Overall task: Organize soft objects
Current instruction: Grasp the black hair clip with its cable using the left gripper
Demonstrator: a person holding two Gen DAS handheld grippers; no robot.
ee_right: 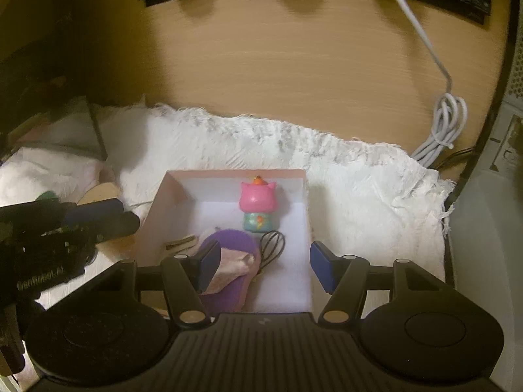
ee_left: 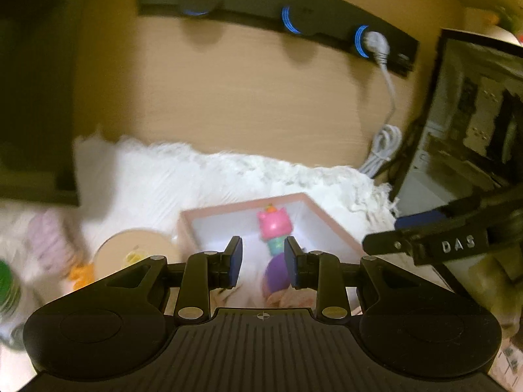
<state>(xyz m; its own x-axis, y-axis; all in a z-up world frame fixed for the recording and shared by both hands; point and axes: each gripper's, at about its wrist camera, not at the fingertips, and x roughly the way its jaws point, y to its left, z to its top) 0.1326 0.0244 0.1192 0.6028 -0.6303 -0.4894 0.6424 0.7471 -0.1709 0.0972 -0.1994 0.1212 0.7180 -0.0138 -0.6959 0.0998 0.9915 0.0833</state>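
Note:
A pink box [ee_right: 170,196] with a white inside lies on a white fluffy rug [ee_right: 359,183]. In it lie a pink cat squishy toy [ee_right: 257,199] with a teal body, a purple soft object [ee_right: 235,245] with a pinkish cloth [ee_right: 232,266] on it, and a small black whisk [ee_right: 273,245]. My right gripper [ee_right: 264,266] is open and empty above the box's near end. My left gripper [ee_left: 263,258] is open and empty, above the box [ee_left: 330,225] with the pink toy [ee_left: 274,223] and purple object [ee_left: 276,274] ahead.
A round wooden disc [ee_left: 130,245], an orange item [ee_left: 80,272], a pale lilac soft thing [ee_left: 49,245] and a green-topped jar [ee_left: 6,287] lie left of the box. A coiled white cable [ee_right: 441,124] and a black power strip [ee_left: 294,23] are at the back wall. A computer case [ee_left: 474,114] stands at right.

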